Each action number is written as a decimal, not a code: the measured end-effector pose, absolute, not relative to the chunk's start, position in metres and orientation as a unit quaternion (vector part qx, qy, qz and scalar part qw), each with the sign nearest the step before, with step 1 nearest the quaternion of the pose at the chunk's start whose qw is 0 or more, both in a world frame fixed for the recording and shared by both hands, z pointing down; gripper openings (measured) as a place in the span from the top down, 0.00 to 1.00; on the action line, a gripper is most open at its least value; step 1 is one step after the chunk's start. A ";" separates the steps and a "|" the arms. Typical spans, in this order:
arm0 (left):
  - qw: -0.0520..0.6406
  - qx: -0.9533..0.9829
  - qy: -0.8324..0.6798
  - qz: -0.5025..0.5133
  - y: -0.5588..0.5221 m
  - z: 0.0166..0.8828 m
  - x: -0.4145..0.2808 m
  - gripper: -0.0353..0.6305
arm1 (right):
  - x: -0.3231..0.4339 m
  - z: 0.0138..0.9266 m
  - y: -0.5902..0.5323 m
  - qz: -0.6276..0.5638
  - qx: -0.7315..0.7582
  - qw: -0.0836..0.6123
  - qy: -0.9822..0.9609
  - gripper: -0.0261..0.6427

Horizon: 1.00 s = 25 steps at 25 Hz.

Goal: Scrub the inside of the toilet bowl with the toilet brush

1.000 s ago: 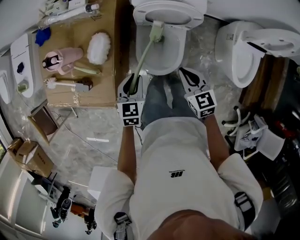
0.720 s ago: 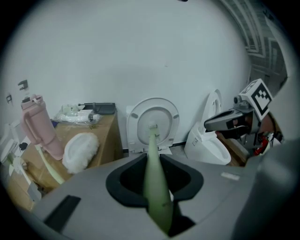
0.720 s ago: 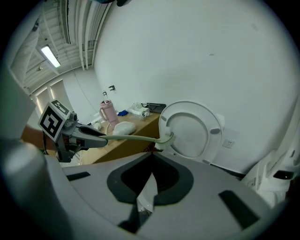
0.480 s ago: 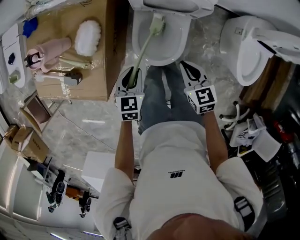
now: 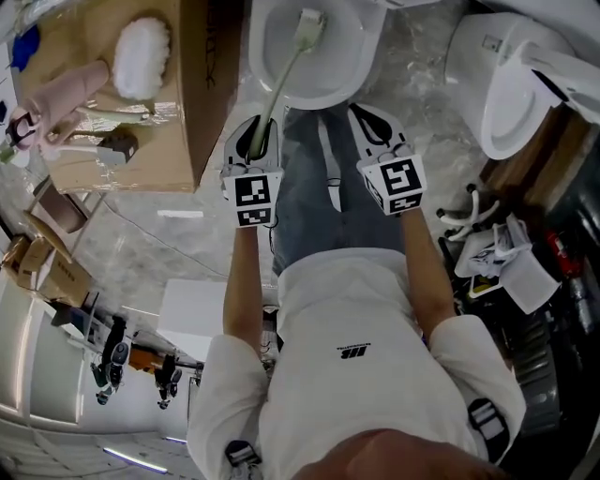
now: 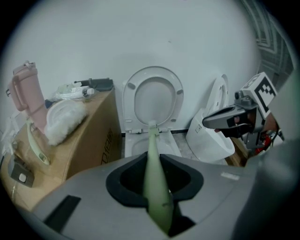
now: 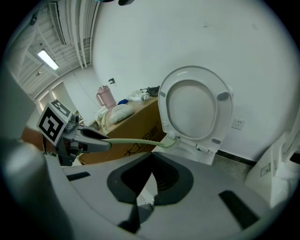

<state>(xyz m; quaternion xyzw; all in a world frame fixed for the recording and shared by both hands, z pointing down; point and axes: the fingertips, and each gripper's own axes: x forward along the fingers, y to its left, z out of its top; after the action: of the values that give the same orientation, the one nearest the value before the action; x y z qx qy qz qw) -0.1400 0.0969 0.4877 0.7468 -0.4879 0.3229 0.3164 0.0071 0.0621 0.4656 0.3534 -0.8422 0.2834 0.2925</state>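
The white toilet bowl (image 5: 265, 75) lies at the top of the head view, with its seat raised (image 6: 152, 101). A pale green toilet brush (image 5: 279, 89) slants from my left gripper (image 5: 255, 141) up into the bowl. Its head (image 5: 307, 26) is over the bowl's back part. My left gripper (image 6: 155, 164) is shut on the brush handle (image 6: 154, 173). My right gripper (image 5: 375, 131) hangs to the right of the bowl's front. In its own view the right gripper (image 7: 152, 159) is shut with nothing in it, and the brush (image 7: 140, 141) crosses ahead of it.
A cardboard box (image 5: 202, 103) stands left of the toilet, carrying a white fluffy brush (image 5: 142, 45) and a pink bottle (image 6: 27, 101). A second toilet (image 5: 525, 84) stands at the right, with cables and clutter (image 5: 497, 258) below it. The person's jeans-clad legs (image 5: 319, 202) are between the grippers.
The head view has swung, so the toilet and box have slid towards the frame's top and left. My left gripper keeps its hold on the brush, and both grippers stay before the bowl.
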 end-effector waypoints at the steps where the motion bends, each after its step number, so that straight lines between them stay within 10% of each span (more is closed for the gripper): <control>1: 0.318 0.745 -0.487 0.327 0.098 0.494 -0.139 0.80 | 0.007 0.471 0.064 0.285 0.351 0.294 -0.842 0.97; 25: 0.381 0.703 -0.437 0.412 0.138 0.634 -0.141 0.80 | -0.006 0.562 0.093 0.327 0.340 0.322 -0.820 0.97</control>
<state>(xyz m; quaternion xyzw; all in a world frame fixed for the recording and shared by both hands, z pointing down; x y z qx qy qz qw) -0.1409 0.1377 0.6344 0.7030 -0.4371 0.4121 0.3807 -0.0057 0.0930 0.5621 0.3405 -0.8203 0.3273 0.3224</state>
